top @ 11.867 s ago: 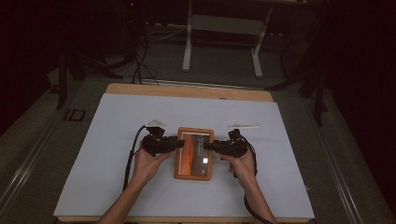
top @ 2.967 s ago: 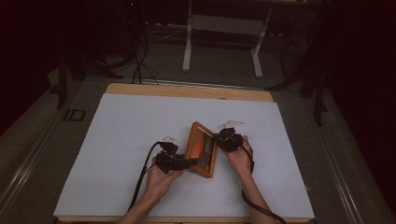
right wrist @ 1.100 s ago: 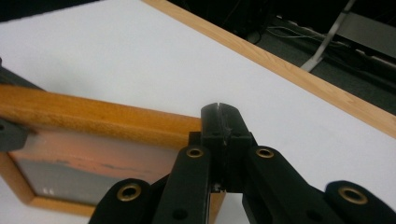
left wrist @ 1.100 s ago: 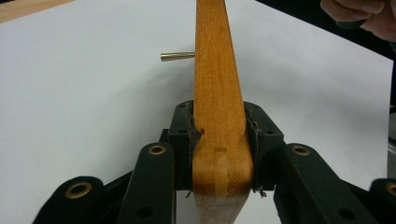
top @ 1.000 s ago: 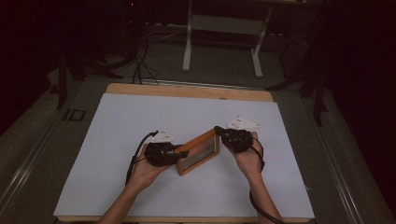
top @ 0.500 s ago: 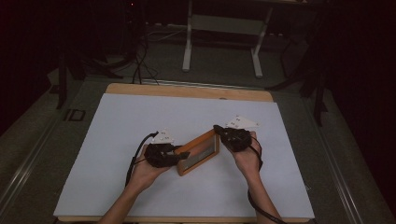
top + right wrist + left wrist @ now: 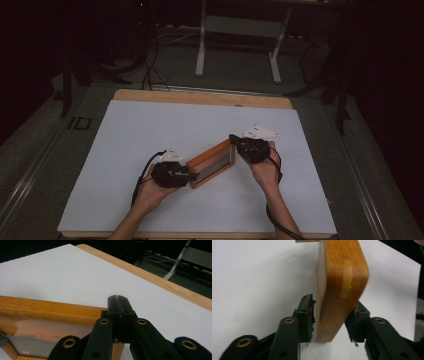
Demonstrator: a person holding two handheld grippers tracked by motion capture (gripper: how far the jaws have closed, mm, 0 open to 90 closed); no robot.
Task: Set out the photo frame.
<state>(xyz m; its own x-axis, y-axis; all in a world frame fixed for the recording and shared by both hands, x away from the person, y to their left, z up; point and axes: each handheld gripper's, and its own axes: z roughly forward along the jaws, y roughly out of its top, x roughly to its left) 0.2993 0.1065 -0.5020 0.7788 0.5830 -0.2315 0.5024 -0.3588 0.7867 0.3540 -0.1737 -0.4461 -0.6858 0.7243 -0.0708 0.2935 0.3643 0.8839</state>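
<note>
We hold the wooden frame (image 7: 212, 162) between our spread left tongs (image 7: 333, 323), barely touching, while our right tongs (image 7: 120, 305) stay pressed together at its far corner.

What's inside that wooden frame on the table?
Inside the wooden frame a glazed sheet shows orange and grey bands with small print. The closed right tongs cover its corner; the rest of the design cannot be made out.

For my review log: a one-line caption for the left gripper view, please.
Left gripper straddles the lower corner of an upright wooden frame on a white table, a slight gap at each jaw.
</note>
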